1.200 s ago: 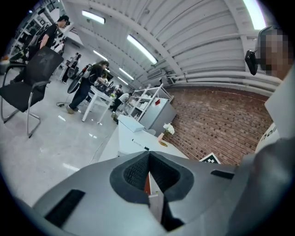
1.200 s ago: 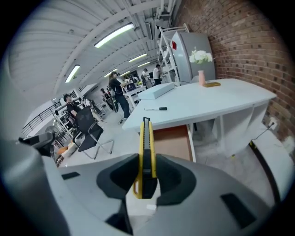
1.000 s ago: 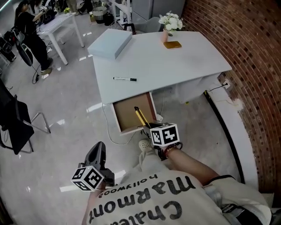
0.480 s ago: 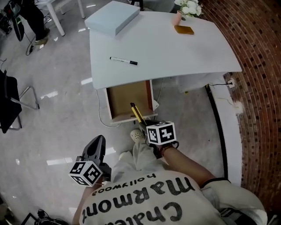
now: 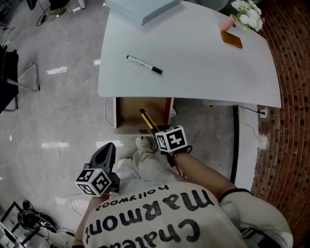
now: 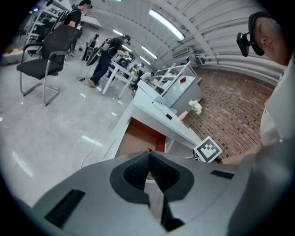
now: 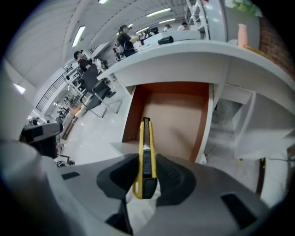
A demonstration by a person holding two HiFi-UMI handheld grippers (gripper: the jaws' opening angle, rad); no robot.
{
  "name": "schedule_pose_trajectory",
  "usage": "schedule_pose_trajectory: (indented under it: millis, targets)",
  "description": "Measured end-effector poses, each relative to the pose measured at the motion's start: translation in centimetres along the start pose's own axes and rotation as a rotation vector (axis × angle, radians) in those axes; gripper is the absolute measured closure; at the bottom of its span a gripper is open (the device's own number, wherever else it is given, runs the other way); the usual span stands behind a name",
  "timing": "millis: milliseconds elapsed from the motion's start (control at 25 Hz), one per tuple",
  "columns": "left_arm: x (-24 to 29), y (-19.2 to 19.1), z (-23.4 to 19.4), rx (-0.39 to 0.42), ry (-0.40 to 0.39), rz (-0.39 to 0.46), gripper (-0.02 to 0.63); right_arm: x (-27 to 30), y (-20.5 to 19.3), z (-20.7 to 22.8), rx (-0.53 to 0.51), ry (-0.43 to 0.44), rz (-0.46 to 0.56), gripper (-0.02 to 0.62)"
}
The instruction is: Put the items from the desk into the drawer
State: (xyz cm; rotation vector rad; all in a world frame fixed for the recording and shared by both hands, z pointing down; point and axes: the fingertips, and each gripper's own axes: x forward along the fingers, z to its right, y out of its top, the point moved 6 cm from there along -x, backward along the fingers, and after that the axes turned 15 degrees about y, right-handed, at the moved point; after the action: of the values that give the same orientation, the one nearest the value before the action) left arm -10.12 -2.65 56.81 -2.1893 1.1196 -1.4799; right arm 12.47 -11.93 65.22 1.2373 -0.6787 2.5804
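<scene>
My right gripper (image 5: 156, 130) is shut on a yellow and black utility knife (image 7: 145, 156), whose tip points over the open wooden drawer (image 5: 131, 112) under the white desk (image 5: 203, 58). The knife (image 5: 147, 119) hangs above the drawer's front edge. A black marker pen (image 5: 144, 65) lies on the desk's left part. An orange flat item (image 5: 231, 39) rests at the desk's far right. My left gripper (image 5: 107, 151) hangs low at the left, away from the desk, shut with nothing between its jaws (image 6: 148, 156).
A light blue box (image 5: 143, 8) sits at the desk's far edge, and a pink vase with white flowers (image 5: 244, 14) at the far right. A brick wall (image 5: 295, 97) runs along the right. A black chair (image 5: 7, 72) stands at the left. A white cable lies on the floor by the drawer.
The view has shifted closer over the desk and drawer. My right gripper with the knife has moved nearer the drawer's front edge. The left gripper stays low and idle.
</scene>
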Motion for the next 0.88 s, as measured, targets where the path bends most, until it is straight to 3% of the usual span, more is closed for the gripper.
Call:
schedule_pose_trajectory:
  millis: [400, 880]
  targets:
    - [4.4, -2.2, -0.3, -0.100, 0.093, -0.025, 0.604, 6.7, 1.1, 4.6, -0.256, 0.042, -0.313, 0.476]
    - [5.6, -4.3, -3.4, -0.197, 0.142, -0.044, 0.604, 12.9, 0.8, 6.0, -0.455, 0.031, -0.536, 0.474]
